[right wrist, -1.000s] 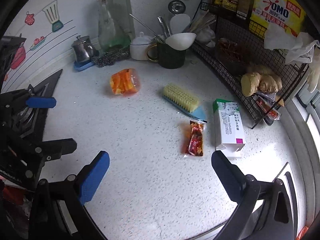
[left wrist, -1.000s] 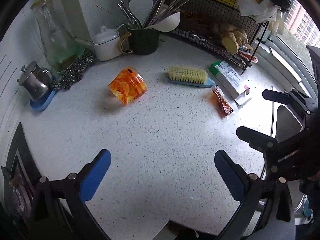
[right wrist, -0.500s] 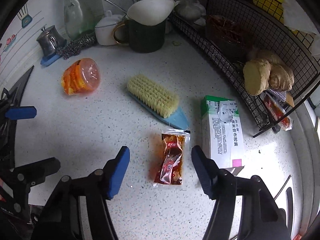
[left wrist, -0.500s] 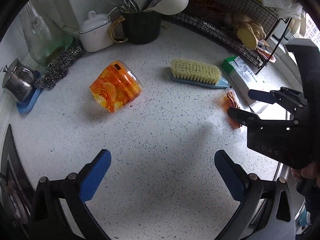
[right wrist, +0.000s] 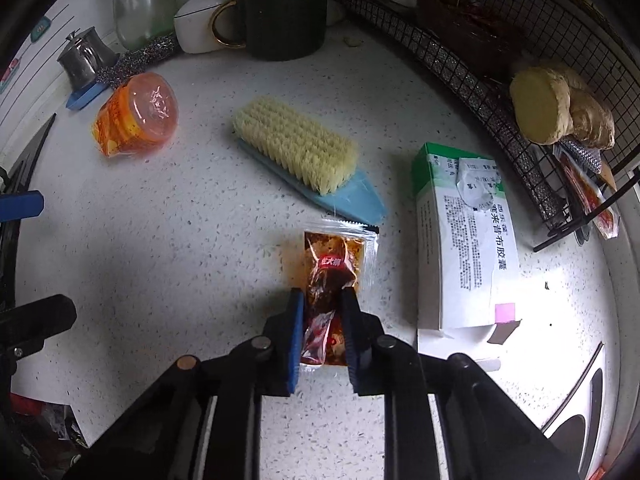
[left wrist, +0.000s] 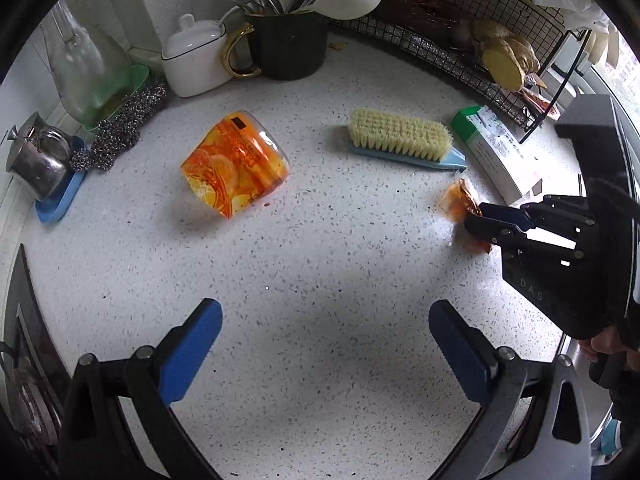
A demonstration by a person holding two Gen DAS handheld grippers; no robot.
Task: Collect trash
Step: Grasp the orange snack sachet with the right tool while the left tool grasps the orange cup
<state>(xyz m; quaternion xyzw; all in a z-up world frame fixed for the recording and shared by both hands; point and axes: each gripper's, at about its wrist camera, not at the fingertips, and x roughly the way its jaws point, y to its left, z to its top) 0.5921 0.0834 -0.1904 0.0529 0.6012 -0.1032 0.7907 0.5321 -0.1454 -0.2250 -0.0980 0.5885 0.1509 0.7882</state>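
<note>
The right tool (right wrist: pixel 320 300) has just been closing and now grasps the sauce packet (right wrist: pixel 334 268) at frame centre to lift this trash; the left tool (left wrist: pixel 324 344) waits released.

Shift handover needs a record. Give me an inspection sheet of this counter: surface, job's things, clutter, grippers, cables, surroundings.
Surface: white speckled counter, dry where visible.
Job's things: red sauce packet lying flat; orange plastic cup on its side; opened white-and-green box beside the packet.
Clutter: scrub brush, dark mug of utensils, white lidded pot, steel wool, small metal pot.
Grippers: right gripper has just been closing, pads now pressing the packet's near end; left gripper wide open, nothing between the pads.
Cables: nothing seen.
Surroundings: wire rack holding ginger; white wall behind.
</note>
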